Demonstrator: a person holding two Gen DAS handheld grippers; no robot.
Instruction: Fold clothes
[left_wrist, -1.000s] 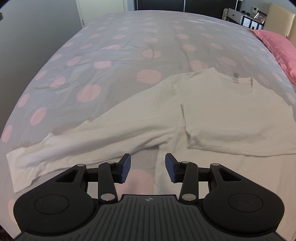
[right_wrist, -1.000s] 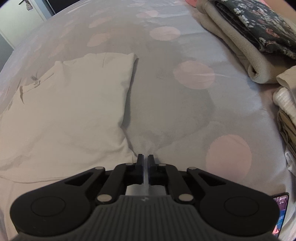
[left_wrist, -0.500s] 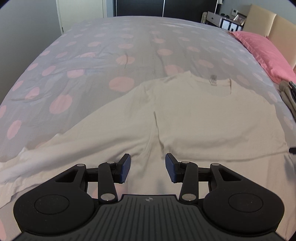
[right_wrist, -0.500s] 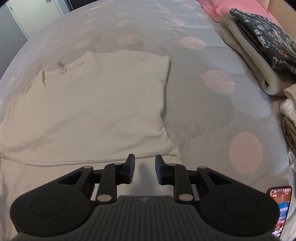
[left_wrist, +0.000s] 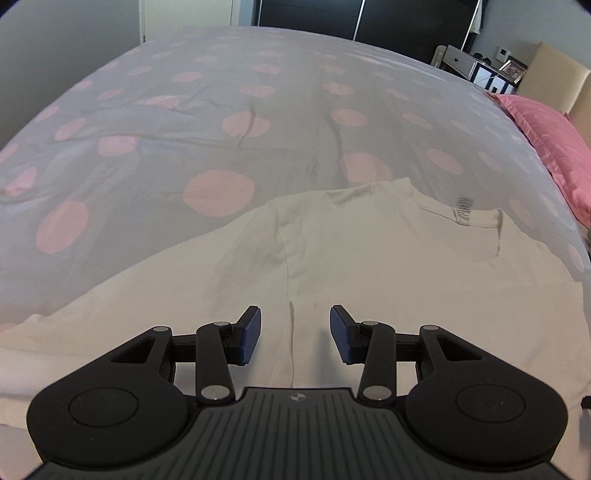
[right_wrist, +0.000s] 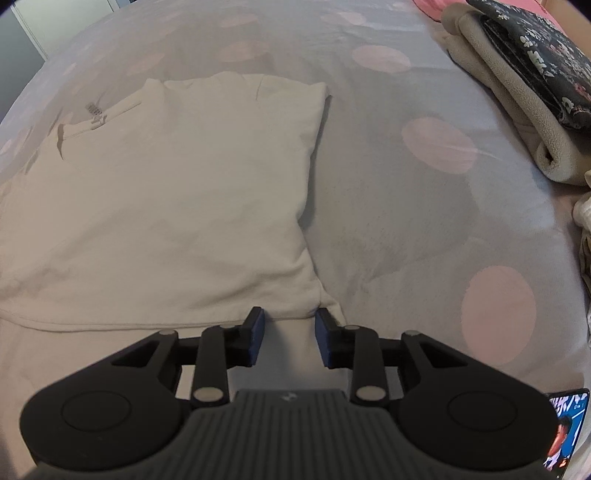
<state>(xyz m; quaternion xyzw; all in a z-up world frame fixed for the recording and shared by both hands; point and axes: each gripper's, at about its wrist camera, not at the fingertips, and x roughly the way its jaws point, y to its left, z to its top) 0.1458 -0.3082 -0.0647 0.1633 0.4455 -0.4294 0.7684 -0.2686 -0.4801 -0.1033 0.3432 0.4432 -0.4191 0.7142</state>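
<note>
A cream long-sleeved shirt (left_wrist: 388, 258) lies flat on the bed, neck label away from me. Its left sleeve stretches out to the lower left of the left wrist view. My left gripper (left_wrist: 295, 330) is open and empty, low over the shirt where that sleeve meets the body. In the right wrist view the shirt (right_wrist: 166, 192) has its right side folded in, with a straight folded edge. My right gripper (right_wrist: 289, 334) is open and empty, its jaws on either side of the lower corner of that fold.
The bed cover (left_wrist: 221, 147) is grey with pink dots. A pink pillow (left_wrist: 546, 140) lies at the far right. A stack of folded clothes (right_wrist: 517, 81) sits to the right of the shirt. A phone (right_wrist: 565, 428) lies at the lower right.
My right gripper went from shut to open and moved left to the shirt's folded corner. My left gripper stayed open and moved right along the sleeve, over the shirt's body.
</note>
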